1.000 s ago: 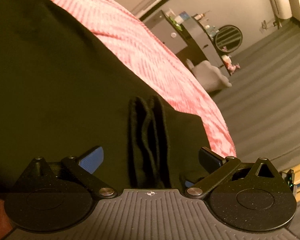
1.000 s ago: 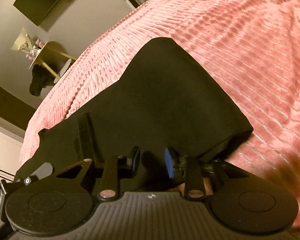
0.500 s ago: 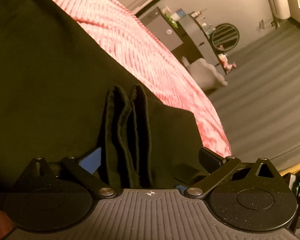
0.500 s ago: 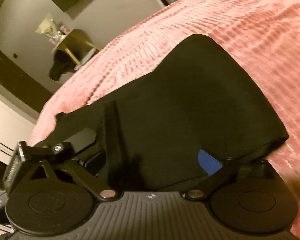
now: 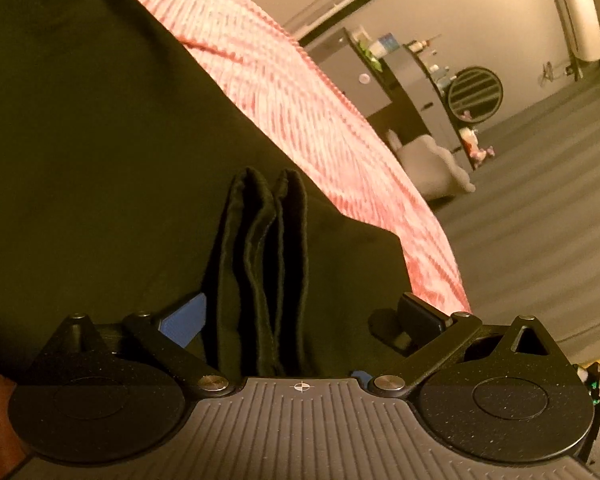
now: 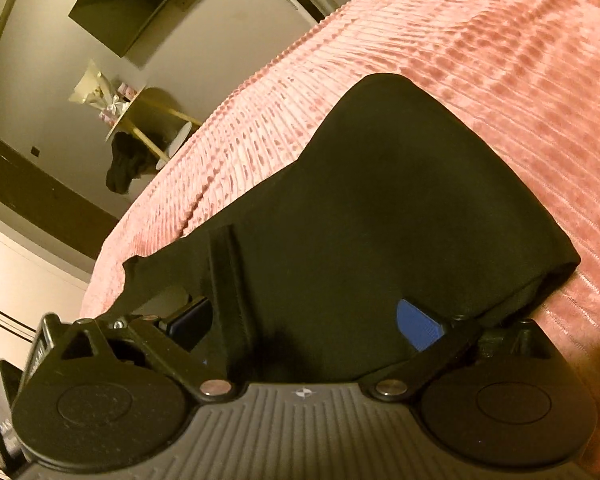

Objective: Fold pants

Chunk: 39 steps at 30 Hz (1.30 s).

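Observation:
The black pants (image 5: 100, 184) lie folded on the pink ribbed bedspread (image 5: 300, 92). A raised stack of folded edges (image 5: 260, 264) stands upright between the fingers of my left gripper (image 5: 300, 320), which is open, its blue pad (image 5: 182, 322) right beside the stack. In the right wrist view the pants (image 6: 400, 200) form a dark folded block with a rounded far corner. My right gripper (image 6: 304, 324) is open wide just above the near part of the cloth, its pads clear of it, and the same narrow ridge (image 6: 224, 276) rises near its left finger.
The bed's edge (image 5: 440, 248) drops to a grey striped floor (image 5: 540, 200) on the right. A dresser with a round slatted object (image 5: 474, 94) stands by the wall. The right wrist view shows a wall screen (image 6: 140, 4) and a small table with dark cloth hanging (image 6: 128, 160).
My right gripper went from nearly shut to wide open over the pants. The left gripper stayed open around the upright folded edges, which shifted only slightly in view.

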Each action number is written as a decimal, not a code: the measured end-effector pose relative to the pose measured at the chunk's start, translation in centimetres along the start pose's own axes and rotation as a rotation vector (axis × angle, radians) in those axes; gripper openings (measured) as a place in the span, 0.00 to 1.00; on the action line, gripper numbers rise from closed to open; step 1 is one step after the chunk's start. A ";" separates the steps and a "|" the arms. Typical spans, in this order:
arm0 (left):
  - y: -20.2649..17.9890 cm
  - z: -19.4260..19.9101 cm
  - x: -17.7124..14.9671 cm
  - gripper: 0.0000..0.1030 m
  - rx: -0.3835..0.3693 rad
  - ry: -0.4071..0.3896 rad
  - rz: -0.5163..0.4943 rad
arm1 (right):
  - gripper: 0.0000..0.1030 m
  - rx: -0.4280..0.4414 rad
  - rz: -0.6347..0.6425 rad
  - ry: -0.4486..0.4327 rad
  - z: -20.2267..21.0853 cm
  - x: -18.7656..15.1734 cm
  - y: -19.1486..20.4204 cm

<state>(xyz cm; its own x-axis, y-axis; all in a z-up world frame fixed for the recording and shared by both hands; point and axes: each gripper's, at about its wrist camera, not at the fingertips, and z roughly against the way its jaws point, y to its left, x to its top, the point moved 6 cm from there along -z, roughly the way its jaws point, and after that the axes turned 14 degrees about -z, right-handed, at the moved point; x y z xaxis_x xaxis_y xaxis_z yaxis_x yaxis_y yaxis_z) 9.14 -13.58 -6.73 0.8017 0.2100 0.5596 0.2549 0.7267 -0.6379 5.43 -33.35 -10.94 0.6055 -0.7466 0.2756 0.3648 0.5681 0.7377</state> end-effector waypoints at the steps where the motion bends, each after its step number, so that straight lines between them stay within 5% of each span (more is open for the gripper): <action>1: 0.1 0.1 0.0 1.00 -0.005 -0.008 0.009 | 0.96 0.002 -0.011 0.005 0.1 0.2 -0.1; 6: -0.2 0.1 -0.3 1.00 0.002 -0.007 -0.018 | 0.89 0.020 -0.056 -0.022 0.8 0.6 -0.3; 15: 0.1 -1.3 0.1 1.00 -0.151 0.068 0.067 | 0.72 0.128 -0.183 -0.039 1.4 1.3 -1.7; 17: 0.4 -1.5 0.2 0.88 -0.198 0.066 0.099 | 0.65 0.132 -0.177 -0.042 1.3 1.3 -1.6; 19: 0.7 -2.0 -0.2 0.65 -0.229 0.081 0.137 | 0.55 0.141 -0.173 -0.041 1.2 1.3 -1.5; 20: 1.0 -2.3 -0.5 0.58 -0.222 0.084 0.150 | 0.48 0.143 -0.170 -0.040 1.1 1.2 -1.5; 23: 2.1 -3.1 -1.1 0.19 -0.155 0.110 0.150 | 0.40 0.157 -0.160 -0.030 0.9 1.1 -1.3; 30: 1.9 -3.1 -0.7 0.12 -0.167 0.081 0.132 | 0.41 0.141 -0.186 -0.017 0.5 1.3 -1.7; 39: 3.3 3.6 4.4 0.10 -0.218 -0.131 0.147 | 0.41 0.186 -0.089 -0.105 4.9 1.5 1.3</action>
<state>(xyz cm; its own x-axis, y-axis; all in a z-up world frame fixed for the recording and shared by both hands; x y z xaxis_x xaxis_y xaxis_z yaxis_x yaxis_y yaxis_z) 11.55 -7.96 -4.50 0.7657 0.3956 0.5072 0.2624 0.5279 -0.8078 3.35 -35.46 -6.54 0.4960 -0.8285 0.2598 0.2711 0.4320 0.8602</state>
